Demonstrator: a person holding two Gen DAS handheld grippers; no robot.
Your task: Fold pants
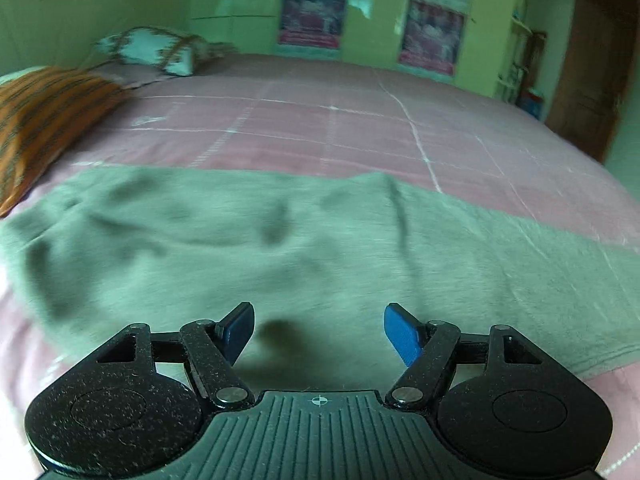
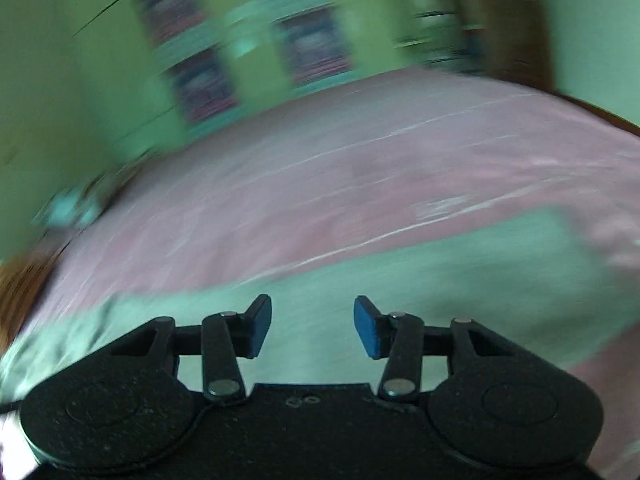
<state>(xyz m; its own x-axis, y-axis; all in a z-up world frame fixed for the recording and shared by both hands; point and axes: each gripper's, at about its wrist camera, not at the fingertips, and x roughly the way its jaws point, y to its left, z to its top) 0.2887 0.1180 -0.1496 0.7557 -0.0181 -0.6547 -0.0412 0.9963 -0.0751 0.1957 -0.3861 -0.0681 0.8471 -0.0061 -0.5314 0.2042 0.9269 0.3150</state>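
My left gripper [image 1: 319, 330] hangs over the near edge of the pants [image 1: 280, 240], its blue pads [image 1: 402, 334] spread apart with nothing between them, only grey-green cloth below and a dark shadow of the tool on it. The pants lie flat across the near part of the pink bedspread [image 1: 360, 120], wrinkled toward the left, running off to the right. Past them the bed is bare pink with thin white lines; an orange patterned pillow [image 1: 44, 120] sits at the left edge and a pale patterned one [image 1: 156, 50] near the far green wall [image 1: 372, 28], where posters [image 1: 312, 12] hang. On the right side, my right gripper [image 2: 313, 326] is released too, pads apart and empty, above the same green pants [image 2: 460, 280]. That view is heavily smeared, so I can't make out folds or edges of the cloth there, just pink bedspread [image 2: 320, 168] beyond it.
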